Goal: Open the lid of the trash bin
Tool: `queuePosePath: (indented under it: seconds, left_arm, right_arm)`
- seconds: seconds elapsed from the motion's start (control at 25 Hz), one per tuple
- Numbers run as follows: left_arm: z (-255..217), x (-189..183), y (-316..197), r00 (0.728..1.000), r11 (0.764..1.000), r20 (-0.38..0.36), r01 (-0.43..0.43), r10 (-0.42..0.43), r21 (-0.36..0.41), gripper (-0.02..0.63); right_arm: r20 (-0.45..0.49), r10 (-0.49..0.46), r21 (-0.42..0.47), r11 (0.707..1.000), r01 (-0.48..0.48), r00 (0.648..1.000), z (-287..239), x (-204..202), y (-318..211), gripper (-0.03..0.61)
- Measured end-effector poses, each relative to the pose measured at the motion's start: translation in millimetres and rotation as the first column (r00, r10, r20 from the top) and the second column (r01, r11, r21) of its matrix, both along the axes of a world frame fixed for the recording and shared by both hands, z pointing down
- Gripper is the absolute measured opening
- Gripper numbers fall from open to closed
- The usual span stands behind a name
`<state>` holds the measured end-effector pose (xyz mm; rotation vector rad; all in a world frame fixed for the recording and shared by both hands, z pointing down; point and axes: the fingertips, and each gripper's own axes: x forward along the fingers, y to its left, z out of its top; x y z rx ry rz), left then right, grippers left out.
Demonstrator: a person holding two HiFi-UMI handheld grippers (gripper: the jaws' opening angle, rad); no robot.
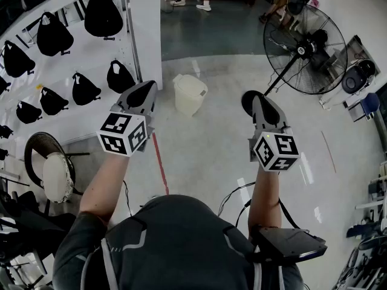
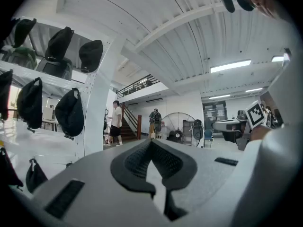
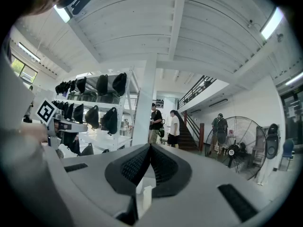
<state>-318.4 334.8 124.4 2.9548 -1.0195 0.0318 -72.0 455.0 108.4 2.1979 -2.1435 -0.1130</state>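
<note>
Head view: a pale floor [image 1: 205, 150] is seen from above, with a white rack [image 1: 136, 23] hung with black bags [image 1: 103, 14] ranged along the left side and a large standing fan [image 1: 305, 50] placed at the upper right. A red line [image 1: 159, 162] is marked on the floor below the left arm.

Both forearms are held out forward from the body, roughly level and well apart, with a marker cube carried on the back of each gripper. The left gripper [image 1: 145, 89] is pointed toward the rack's corner post; the right gripper [image 1: 249, 104] is pointed toward the fan's base.

The cream trash bin [image 1: 190, 93] is stood on the floor ahead, between the two grippers and nearer the left one, touched by neither. Its lid [image 1: 191, 82] is seen down, so the contents are hidden.

In the left gripper view, the left gripper [image 2: 151, 143] is shown with its pads brought together at the tips and nothing caught between them. In the right gripper view, the right gripper [image 3: 150, 148] is likewise shown closed on nothing.
</note>
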Motion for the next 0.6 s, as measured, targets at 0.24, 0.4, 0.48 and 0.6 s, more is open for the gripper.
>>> queuePosePath:
  seconds: [0.24, 0.4, 0.48, 0.6]
  left_arm:
    - [-1, 8, 9, 1.000, 1.000, -0.003, 0.004, -0.004, 0.001, 0.006]
    - [-1, 13, 15, 1.000, 1.000, 0.000, 0.004, -0.004, 0.006, 0.008]
    - [0, 16, 18, 1.000, 1.000, 0.004, 0.004, -0.004, 0.006, 0.008]
    - [-1, 22, 23, 1.000, 1.000, 0.003, 0.005, -0.005, 0.010, 0.008]
  right_arm:
    - [0.000, -0.009, -0.001, 1.000, 0.009, 1.000, 0, 8, 5, 0.026]
    - [0.001, -0.015, 0.007, 1.000, 0.015, 1.000, -1, 11, 10, 0.026]
    - [0.023, -0.014, 0.016, 1.000, 0.013, 1.000, -1, 16, 13, 0.026]
    - [0.050, -0.009, 0.024, 1.000, 0.007, 0.999, -1, 25, 18, 0.026]
